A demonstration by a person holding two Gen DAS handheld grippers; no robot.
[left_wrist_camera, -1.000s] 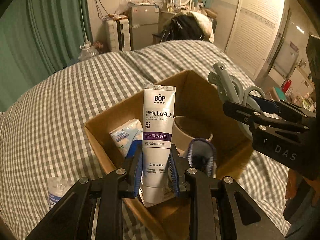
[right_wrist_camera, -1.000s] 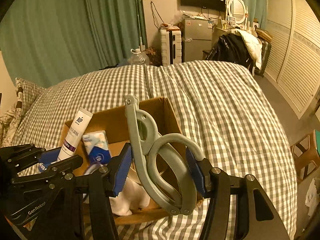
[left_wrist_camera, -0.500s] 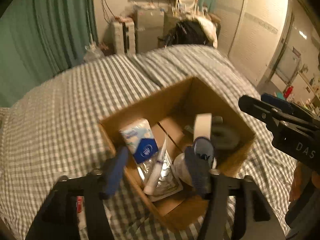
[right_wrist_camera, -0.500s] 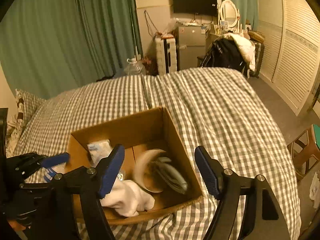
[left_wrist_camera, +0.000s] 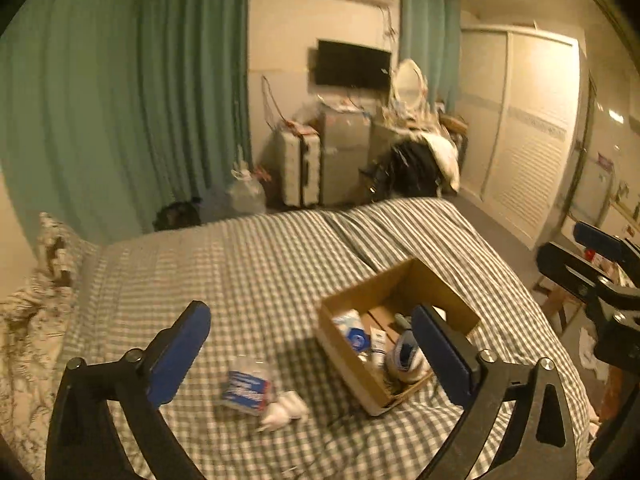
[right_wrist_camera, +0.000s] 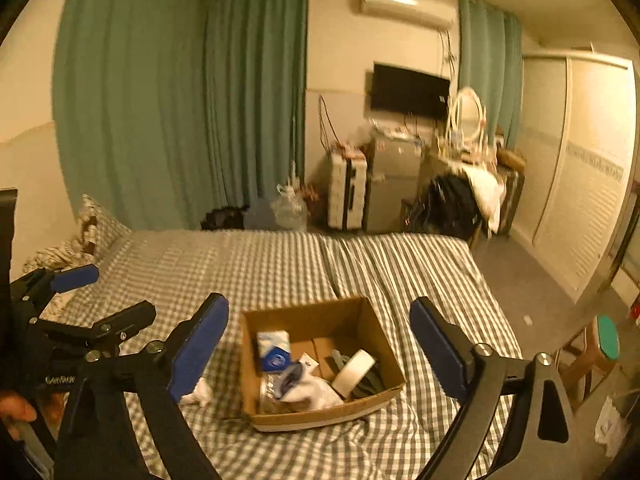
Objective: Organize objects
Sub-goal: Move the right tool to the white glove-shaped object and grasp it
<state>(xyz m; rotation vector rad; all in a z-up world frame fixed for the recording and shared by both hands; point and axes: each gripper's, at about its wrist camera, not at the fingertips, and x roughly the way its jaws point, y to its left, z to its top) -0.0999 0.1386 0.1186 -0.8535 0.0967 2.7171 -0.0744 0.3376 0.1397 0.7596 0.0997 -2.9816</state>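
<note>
- My left gripper hangs empty, jaws wide apart, above the bed.
- A plastic packet lies loose just left of the cardboard box; I judge it comes next.
- My right gripper hovers over the box, jaws apart.

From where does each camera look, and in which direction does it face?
Left wrist view: sits on the left tongs, above the checked bed, facing the cardboard box and the TV wall; its own open fingers and the right tongs show.
Right wrist view: sits on the right tongs, same direction; the left tongs and a hand show.
Shared: bed, box, television.
</note>
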